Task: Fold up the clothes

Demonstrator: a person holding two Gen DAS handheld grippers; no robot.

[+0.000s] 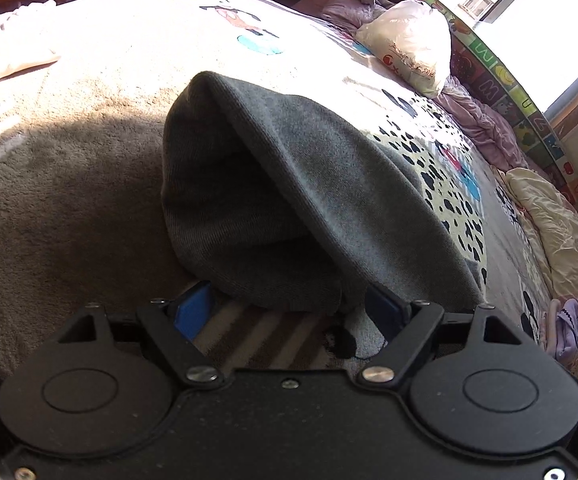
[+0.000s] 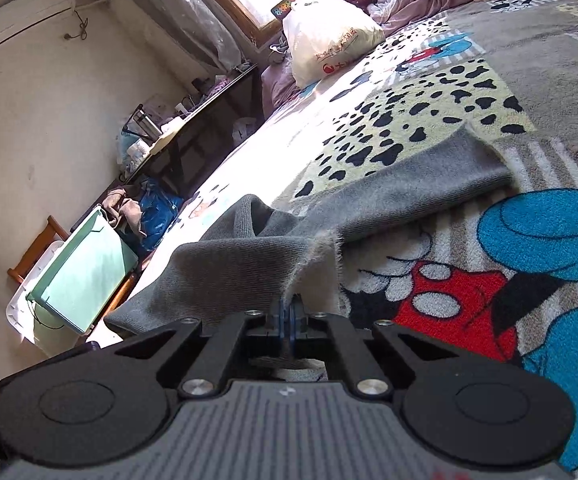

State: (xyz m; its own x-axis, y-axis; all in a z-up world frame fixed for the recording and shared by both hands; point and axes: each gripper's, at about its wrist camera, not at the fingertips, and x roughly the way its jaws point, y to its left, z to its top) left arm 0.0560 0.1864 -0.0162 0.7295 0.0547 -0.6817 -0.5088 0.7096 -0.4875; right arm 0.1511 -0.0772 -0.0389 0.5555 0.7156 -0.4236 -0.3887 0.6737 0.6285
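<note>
Left wrist view sits low behind the left gripper [image 1: 285, 304], facing along the blanket [image 1: 89, 184] toward the window, close to the grey garment [image 1: 273, 184]. Right wrist view, rolled sideways, faces the same garment [image 2: 409, 184]. Both share the white bag [image 1: 409, 46] [image 2: 329, 48].

The garment [image 1: 273, 184] is gray ribbed knit, soft and thick, resting on a cartoon-print blanket on the bed. In the left wrist view it bulges upward in a rounded hump, folded over itself with a deep crease running diagonally. In the right wrist view 1 flat section [image 2: 421, 184] stretches away across the blanket, and a fuzzy, perhaps frayed, edge [image 2: 321, 248] rises from the nearer bunched part.
</note>
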